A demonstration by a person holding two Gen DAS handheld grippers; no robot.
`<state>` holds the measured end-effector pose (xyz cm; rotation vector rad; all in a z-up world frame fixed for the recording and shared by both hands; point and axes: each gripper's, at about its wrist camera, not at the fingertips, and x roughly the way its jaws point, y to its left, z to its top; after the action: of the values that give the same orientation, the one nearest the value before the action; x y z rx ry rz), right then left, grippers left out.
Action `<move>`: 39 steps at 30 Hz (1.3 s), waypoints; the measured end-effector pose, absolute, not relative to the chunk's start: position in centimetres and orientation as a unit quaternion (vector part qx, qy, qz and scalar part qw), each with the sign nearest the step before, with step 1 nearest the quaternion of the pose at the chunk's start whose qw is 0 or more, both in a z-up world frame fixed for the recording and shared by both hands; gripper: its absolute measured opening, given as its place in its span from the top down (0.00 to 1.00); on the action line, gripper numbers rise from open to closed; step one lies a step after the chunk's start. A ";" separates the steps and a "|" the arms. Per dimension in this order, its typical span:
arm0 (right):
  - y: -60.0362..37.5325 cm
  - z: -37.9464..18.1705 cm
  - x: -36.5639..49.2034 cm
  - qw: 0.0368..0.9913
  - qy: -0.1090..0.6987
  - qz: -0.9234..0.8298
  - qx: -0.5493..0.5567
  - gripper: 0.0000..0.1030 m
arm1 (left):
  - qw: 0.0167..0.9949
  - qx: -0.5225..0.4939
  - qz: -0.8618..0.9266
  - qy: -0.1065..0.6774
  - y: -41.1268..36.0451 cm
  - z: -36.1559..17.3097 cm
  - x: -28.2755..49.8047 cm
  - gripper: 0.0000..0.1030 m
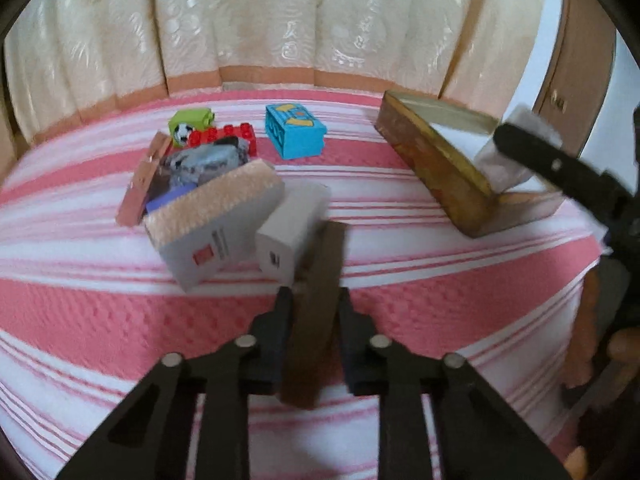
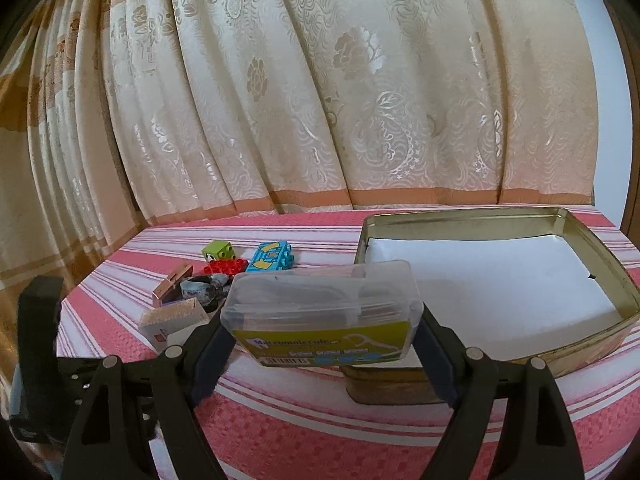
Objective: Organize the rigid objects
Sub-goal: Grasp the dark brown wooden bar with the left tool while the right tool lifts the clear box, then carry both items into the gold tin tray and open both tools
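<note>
In the left wrist view my left gripper (image 1: 314, 300) is shut on a thin brown bar (image 1: 316, 320) that stands on edge low over the striped cloth. A white block (image 1: 292, 232) lies just beyond its tip, against a grey carton (image 1: 208, 236). In the right wrist view my right gripper (image 2: 322, 340) is shut on a clear plastic box with a green label (image 2: 324, 312), held at the near left corner of an open metal tin (image 2: 460, 216) lined with white paper. A red brick (image 1: 224, 136), a green brick (image 1: 190, 124) and a blue brick (image 1: 294, 130) lie farther back.
The pink and white striped cloth (image 1: 120, 312) covers the table. A cream patterned curtain (image 2: 320, 100) hangs right behind it. A pink clip (image 1: 140, 184) and dark odds and ends sit by the carton. The table edge drops off at the right beside the tin (image 1: 440, 160).
</note>
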<state>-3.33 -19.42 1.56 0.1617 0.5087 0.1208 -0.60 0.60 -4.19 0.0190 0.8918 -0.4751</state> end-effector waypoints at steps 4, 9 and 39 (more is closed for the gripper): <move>-19.4 1.6 -3.6 0.965 0.245 0.056 0.078 0.18 | 0.874 -0.006 -0.228 0.428 0.7 -4.2 -0.7 0.87; -19.6 1.7 -3.8 0.965 0.243 0.052 0.082 0.18 | 0.879 -0.003 -0.197 0.433 -0.2 -4.1 0.0 0.81; -30.8 3.0 -4.1 0.971 0.190 -0.102 0.105 0.18 | 0.912 -0.027 -0.272 0.305 -7.9 2.6 -0.6 0.87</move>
<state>-4.10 -30.81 3.00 0.2125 0.3844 -0.2068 -0.65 -7.89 2.57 -0.0554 0.6278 -0.5597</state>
